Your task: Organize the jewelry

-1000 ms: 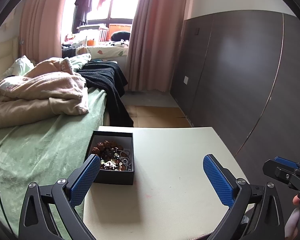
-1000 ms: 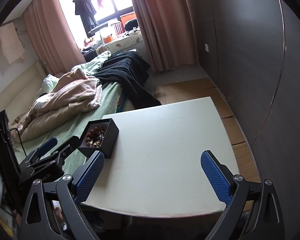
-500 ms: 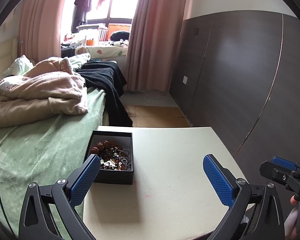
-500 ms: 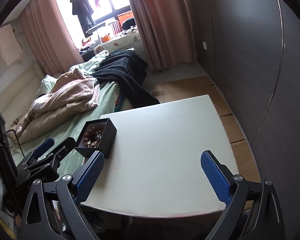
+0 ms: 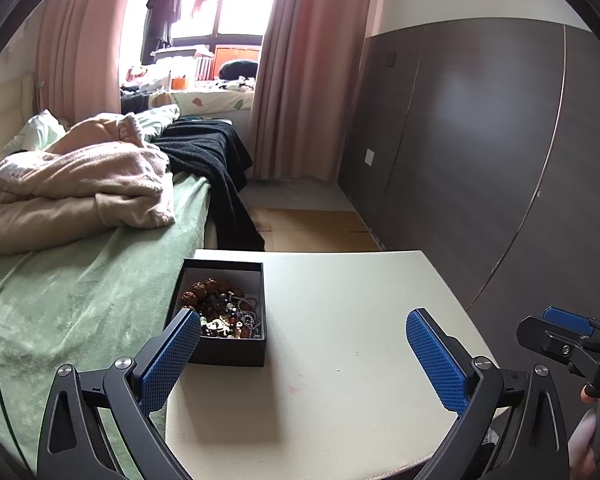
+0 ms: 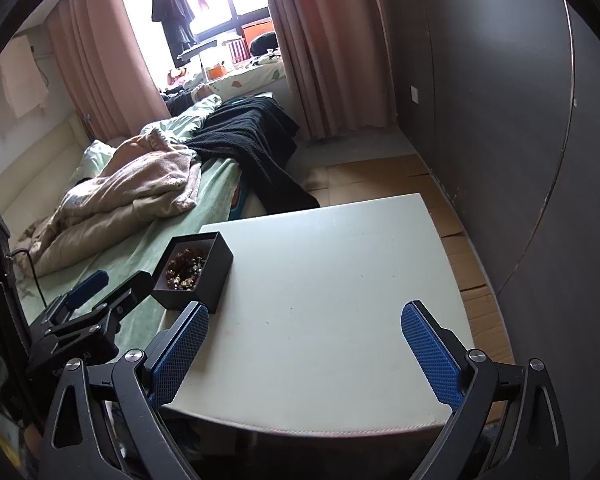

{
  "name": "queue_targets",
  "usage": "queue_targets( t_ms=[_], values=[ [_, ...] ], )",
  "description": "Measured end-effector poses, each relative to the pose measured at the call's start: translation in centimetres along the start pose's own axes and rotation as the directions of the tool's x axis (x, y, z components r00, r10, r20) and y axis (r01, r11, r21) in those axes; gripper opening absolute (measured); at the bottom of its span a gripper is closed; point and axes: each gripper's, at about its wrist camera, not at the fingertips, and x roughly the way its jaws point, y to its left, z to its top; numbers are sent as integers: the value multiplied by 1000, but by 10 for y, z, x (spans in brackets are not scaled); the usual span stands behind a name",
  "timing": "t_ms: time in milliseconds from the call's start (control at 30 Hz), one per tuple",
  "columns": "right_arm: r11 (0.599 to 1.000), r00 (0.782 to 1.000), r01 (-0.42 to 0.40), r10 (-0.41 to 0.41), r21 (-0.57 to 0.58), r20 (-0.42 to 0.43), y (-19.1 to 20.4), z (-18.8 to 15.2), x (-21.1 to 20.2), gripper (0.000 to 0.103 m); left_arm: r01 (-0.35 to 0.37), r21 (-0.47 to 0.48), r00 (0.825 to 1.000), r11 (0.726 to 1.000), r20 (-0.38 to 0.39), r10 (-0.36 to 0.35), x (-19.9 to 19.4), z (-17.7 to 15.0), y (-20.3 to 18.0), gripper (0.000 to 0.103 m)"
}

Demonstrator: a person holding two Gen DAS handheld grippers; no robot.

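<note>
**Jewelry box lies ahead and to the left of both open grippers**

Jewelry, a tangled heap of brown wooden beads, thin metal chains and small charms (image 5: pixel 220 310), fills a small square black cardboard box without lid (image 5: pixel 225 347). The box stands at the left edge of the cream-white square table (image 5: pixel 340 320), on the side that meets the bed.

The left gripper (image 5: pixel 304 354) is the nearer one. Its jaws are wide apart and hold nothing, and the box is just ahead of its left finger (image 5: pixel 172 360), so in my judgement a short move forward and to the left would bring it over the beads. The right gripper (image 6: pixel 306 350) is also wide open and empty; the box is farther from it, ahead and well to the left. The box is about square, so I cannot name a long axis; the heap inside seems to stretch from the far wall to the near wall.

The rest of the table top is bare and smooth. Beside it is a bed with a green sheet (image 5: pixel 80 292), a crumpled beige blanket (image 5: pixel 80 184) and a black knitted throw (image 5: pixel 216 164). Pink curtains (image 5: pixel 300 68) frame a bright window, and dark wall panels (image 5: pixel 480 140) stand at the right.
</note>
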Motion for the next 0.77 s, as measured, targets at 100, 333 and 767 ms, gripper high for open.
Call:
queue_targets(
  t_ms=[100,333,767],
  values=[
    [1000,1000,3,-3,9,-1,-2,0,-1,98,6,1,1000,1000,0,-6,0,0,-1,102],
    [1000,1000,13,-13,-2,5,-1,0,1,98,19,21,1000,1000,-9,-18,0,-2,-6,102],
    [999,999,36,-36,9,-13,-8,-2,7,98,27,34,999,999,-25,-26,-1,-5,-7,102]
  ],
)
